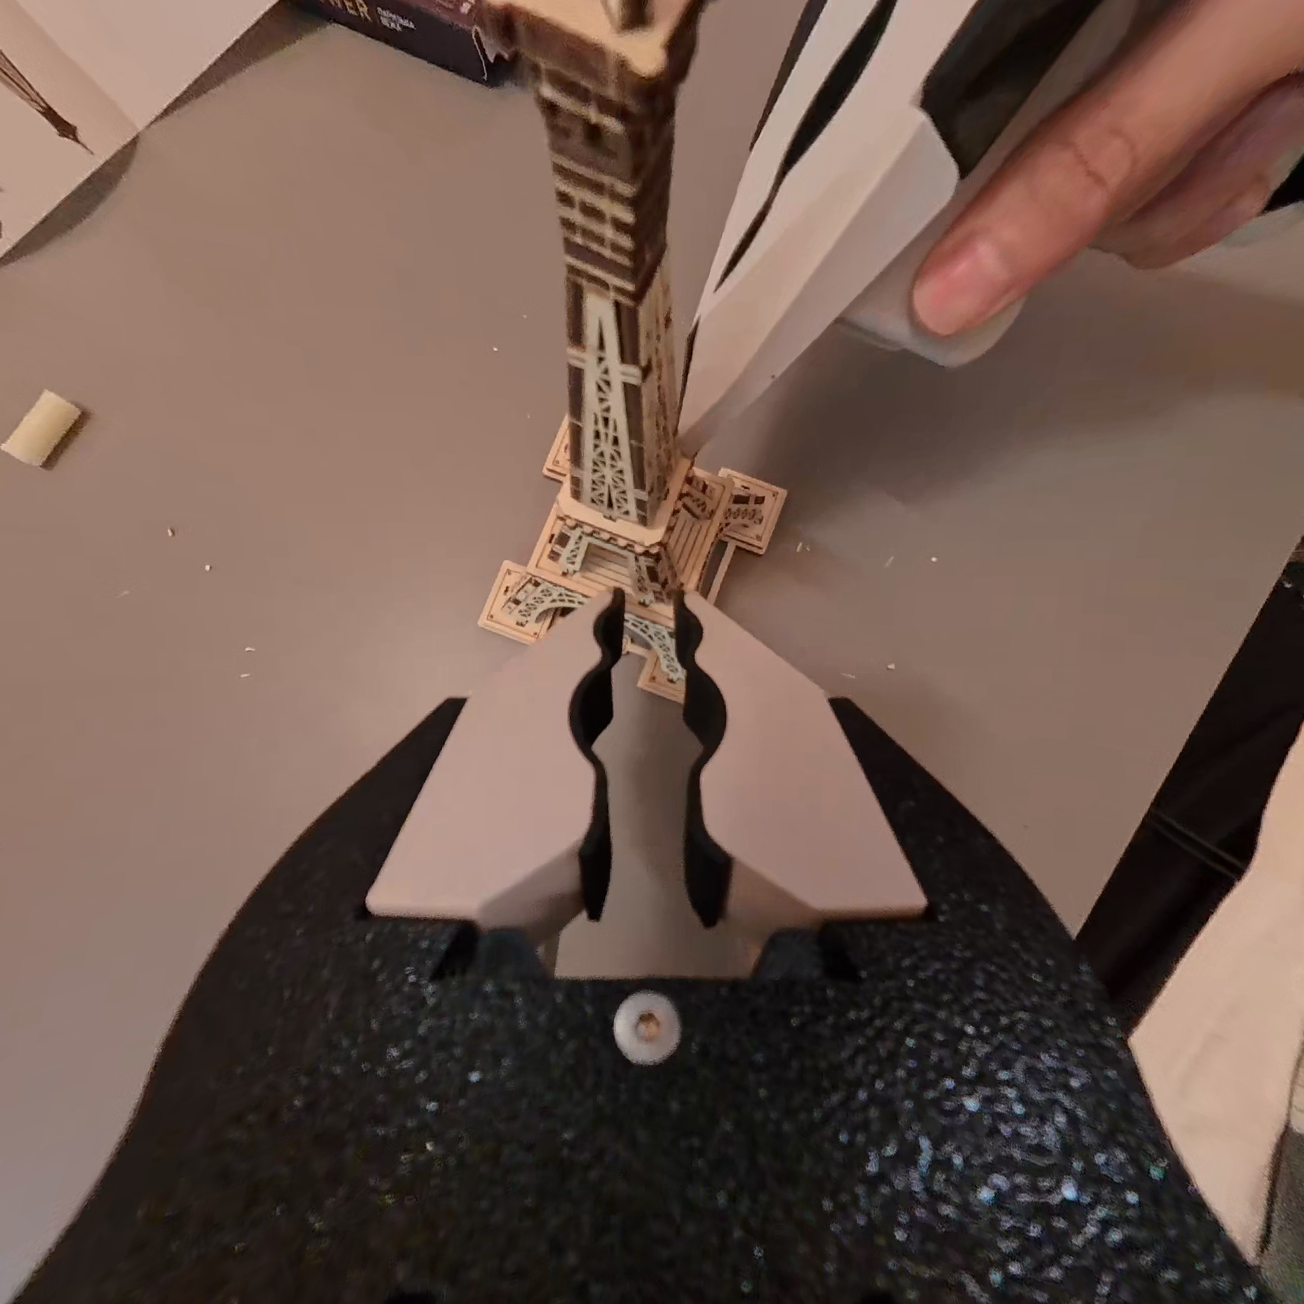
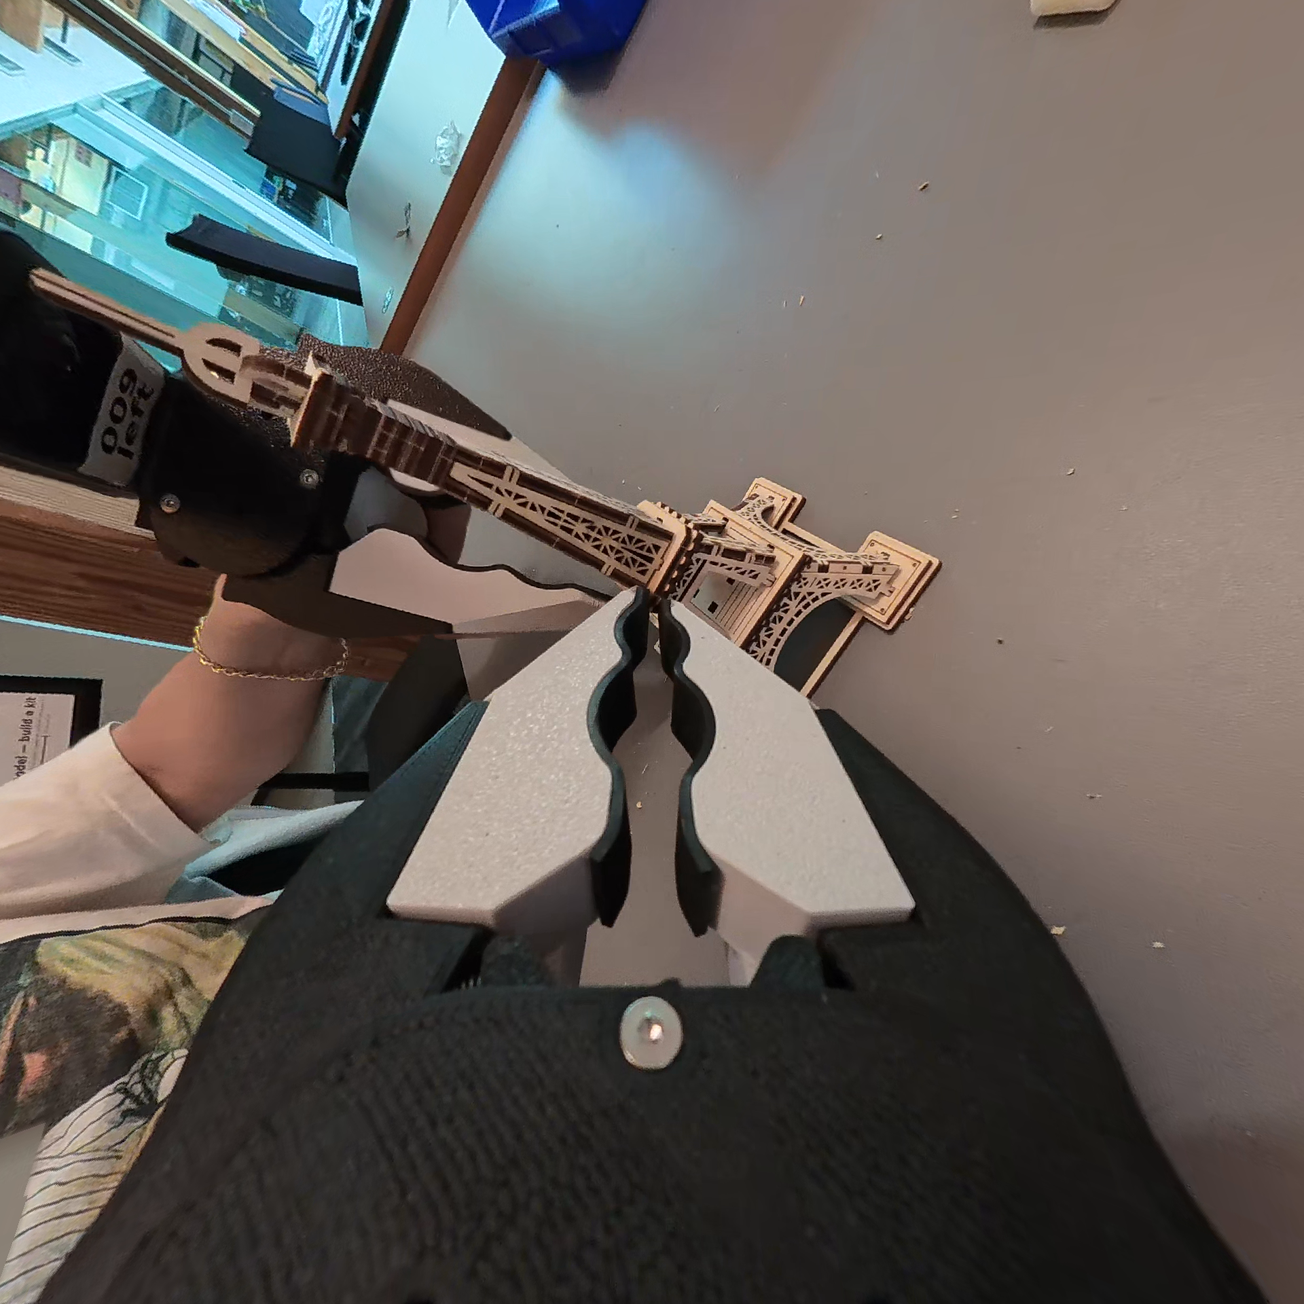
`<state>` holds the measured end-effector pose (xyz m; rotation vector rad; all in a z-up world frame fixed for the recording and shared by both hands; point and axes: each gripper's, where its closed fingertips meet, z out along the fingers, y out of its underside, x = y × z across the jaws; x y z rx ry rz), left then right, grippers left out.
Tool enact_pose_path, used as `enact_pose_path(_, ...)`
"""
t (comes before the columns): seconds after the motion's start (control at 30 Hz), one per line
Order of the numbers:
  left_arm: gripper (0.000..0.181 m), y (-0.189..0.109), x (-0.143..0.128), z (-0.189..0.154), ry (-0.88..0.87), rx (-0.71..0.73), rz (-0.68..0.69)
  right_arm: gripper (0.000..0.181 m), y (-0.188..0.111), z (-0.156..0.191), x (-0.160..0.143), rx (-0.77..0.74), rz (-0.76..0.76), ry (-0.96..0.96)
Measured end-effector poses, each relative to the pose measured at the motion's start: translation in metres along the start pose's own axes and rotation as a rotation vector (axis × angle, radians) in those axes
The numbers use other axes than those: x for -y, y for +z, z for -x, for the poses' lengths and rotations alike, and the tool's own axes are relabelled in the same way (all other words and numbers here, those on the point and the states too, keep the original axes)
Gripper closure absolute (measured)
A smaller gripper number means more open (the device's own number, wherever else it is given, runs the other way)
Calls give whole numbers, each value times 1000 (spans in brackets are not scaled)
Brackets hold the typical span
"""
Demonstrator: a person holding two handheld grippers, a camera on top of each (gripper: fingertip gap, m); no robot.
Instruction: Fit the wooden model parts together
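A: Left wrist view first. Where is the model?

B: The wooden tower (image 1: 615,395) stands upright on the grey table (image 1: 282,339), on its square arched base (image 1: 635,564). The left gripper (image 1: 648,603) hovers just in front of that base, its black wavy pads (image 1: 596,705) a narrow gap apart with nothing between them.

A: And the other tool?

B: The right gripper (image 1: 695,423) comes down beside the tower shaft, its tip at the platform above the base; a person's hand (image 1: 1101,183) holds it. In the right wrist view the right gripper (image 2: 653,600) has its fingers nearly together at the tips, right against the platform edge; I cannot tell whether they pinch it.

A: Anything else near the tower?

B: A small pale block (image 1: 42,427) lies well to its left, wood crumbs are scattered around it, and a dark box (image 1: 423,35) sits beyond it.
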<state>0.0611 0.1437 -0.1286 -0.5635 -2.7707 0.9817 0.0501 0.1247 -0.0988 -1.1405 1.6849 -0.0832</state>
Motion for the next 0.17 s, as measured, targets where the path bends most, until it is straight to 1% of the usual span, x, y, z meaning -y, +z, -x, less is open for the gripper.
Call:
enact_pose_path(0.03, 171, 1, 0, 0, 4, -3, 2, 179, 0, 0, 0, 1, 2, 0)
enact_pose_path(0.17, 172, 2, 1, -1, 22, -4, 29, 179, 0, 0, 0, 0, 3, -5)
